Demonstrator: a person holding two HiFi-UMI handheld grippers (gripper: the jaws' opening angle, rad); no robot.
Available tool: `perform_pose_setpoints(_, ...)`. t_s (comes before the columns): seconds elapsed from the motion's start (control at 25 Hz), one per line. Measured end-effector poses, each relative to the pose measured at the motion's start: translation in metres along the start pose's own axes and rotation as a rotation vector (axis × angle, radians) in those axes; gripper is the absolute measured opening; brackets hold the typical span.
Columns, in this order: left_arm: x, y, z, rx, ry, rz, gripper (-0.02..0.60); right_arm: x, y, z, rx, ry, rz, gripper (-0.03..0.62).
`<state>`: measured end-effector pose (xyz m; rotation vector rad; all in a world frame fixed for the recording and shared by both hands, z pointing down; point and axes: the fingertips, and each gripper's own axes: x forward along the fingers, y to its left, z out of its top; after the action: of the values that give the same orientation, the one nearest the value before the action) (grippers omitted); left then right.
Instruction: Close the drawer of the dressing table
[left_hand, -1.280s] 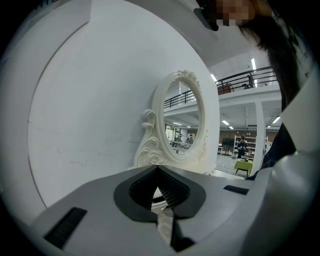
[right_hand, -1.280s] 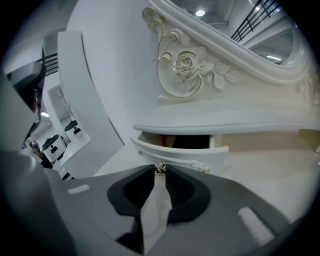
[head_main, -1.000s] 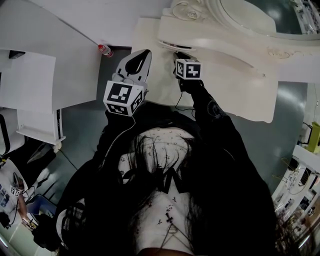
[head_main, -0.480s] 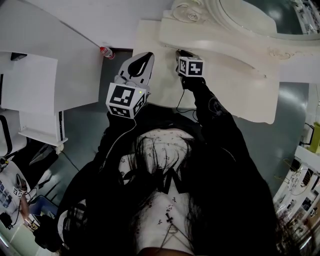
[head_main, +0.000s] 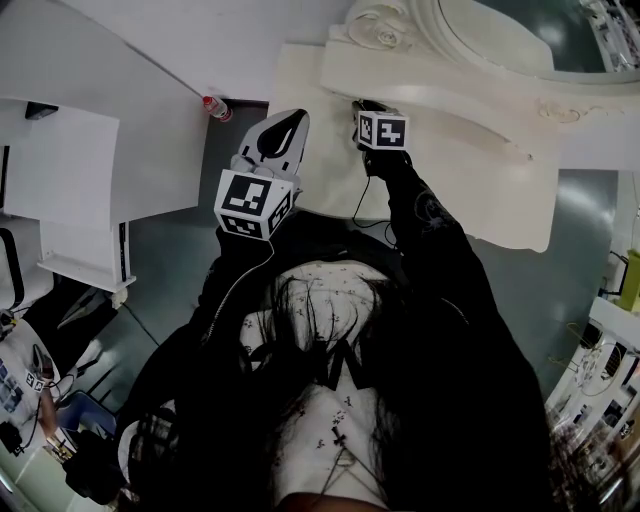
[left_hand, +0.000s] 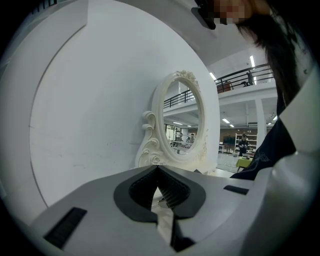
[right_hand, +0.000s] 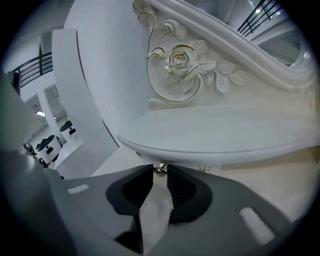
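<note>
The cream dressing table (head_main: 480, 180) with its carved oval mirror (head_main: 500, 30) fills the upper right of the head view. My right gripper (head_main: 362, 106) is pressed up under the table's raised shelf. In the right gripper view its jaws are shut on a small gold drawer knob (right_hand: 160, 171) just below the shelf's curved edge (right_hand: 225, 142); the drawer front itself is hidden behind the jaws. My left gripper (head_main: 283, 125) hovers shut and empty off the table's left edge. It points toward the mirror (left_hand: 182, 120), its tips (left_hand: 157, 167) touching.
A small red-capped bottle (head_main: 213, 106) lies on the grey floor by the table's left corner. White panels and low furniture (head_main: 80, 150) stand to the left. A white wall (left_hand: 100, 100) runs behind the table. The person's dark clothing fills the lower head view.
The right gripper has pushed forward to the dressing table, and the dark gap seen under the shelf has closed. The left gripper has drifted slightly forward.
</note>
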<state>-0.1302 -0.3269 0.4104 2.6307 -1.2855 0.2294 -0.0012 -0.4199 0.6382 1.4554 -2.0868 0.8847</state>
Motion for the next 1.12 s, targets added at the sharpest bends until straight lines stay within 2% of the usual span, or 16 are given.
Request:
perform_pose_setpoints(0.24, -0.003, -0.008, 0.002, 0.004, -0.004, -0.003, 0.0, -0.009, -0.003, -0.002, 0.031, 0.002, -0.003, 0.095)
perform_pose_setpoints(0.36, -0.004, -0.011, 0.001, 0.004, -0.002, 0.0, 0.0, -0.02, 0.003, -0.001, 0.047, -0.016, 0.024, 0.095)
perform_pose_setpoints(0.76, -0.005, -0.036, -0.002, 0.013, 0.007, -0.01, 0.0, -0.084, 0.032, 0.006, 0.082, -0.135, 0.169, 0.092)
perform_pose_setpoints(0.84, -0.004, -0.043, -0.003, 0.014, 0.009, -0.014, 0.0, -0.101, 0.036, 0.009, 0.083, -0.168, 0.191, 0.074)
perform_pose_setpoints(1.12, 0.0, -0.081, -0.009, 0.013, 0.016, -0.034, 0.0, -0.167, 0.046, 0.017, 0.022, -0.271, 0.248, 0.074)
